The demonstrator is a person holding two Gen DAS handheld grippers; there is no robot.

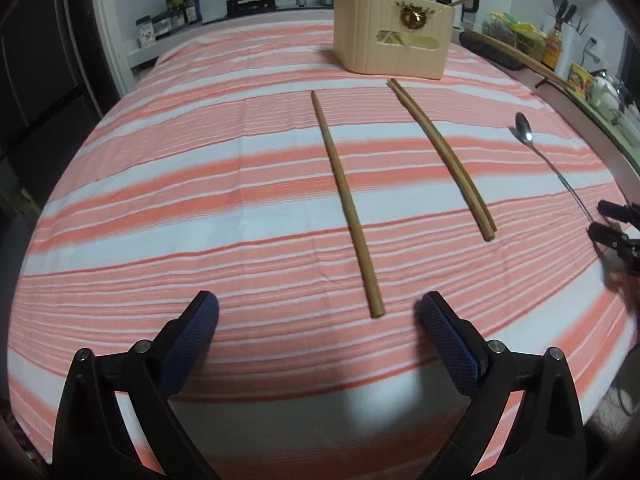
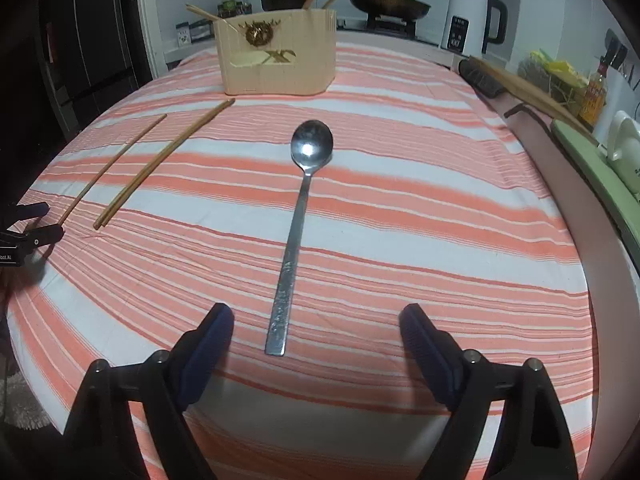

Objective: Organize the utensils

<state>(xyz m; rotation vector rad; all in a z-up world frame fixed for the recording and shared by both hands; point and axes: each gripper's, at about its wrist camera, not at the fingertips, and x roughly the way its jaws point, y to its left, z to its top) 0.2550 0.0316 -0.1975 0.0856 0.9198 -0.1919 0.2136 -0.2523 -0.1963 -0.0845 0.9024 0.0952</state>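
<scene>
A single wooden chopstick [image 1: 346, 208] lies lengthwise on the striped cloth, its near end just ahead of my open left gripper [image 1: 319, 314]. A pair of chopsticks [image 1: 442, 158] lies to its right, touching each other. A metal spoon [image 2: 298, 216] lies bowl-away, its handle end between the open jaws of my right gripper [image 2: 316, 326]. The spoon also shows in the left wrist view [image 1: 532, 140]. A beige wooden utensil box [image 1: 394, 34] stands at the far side with chopsticks sticking out of it; it also shows in the right wrist view [image 2: 276, 54].
The table [image 1: 160, 200] has an orange-and-white striped cloth. Behind it is a counter with a stove, pots [image 2: 388, 2], a white kettle [image 2: 470, 20], jars and bottles. A long wooden stick [image 2: 528, 90] lies along the right table edge.
</scene>
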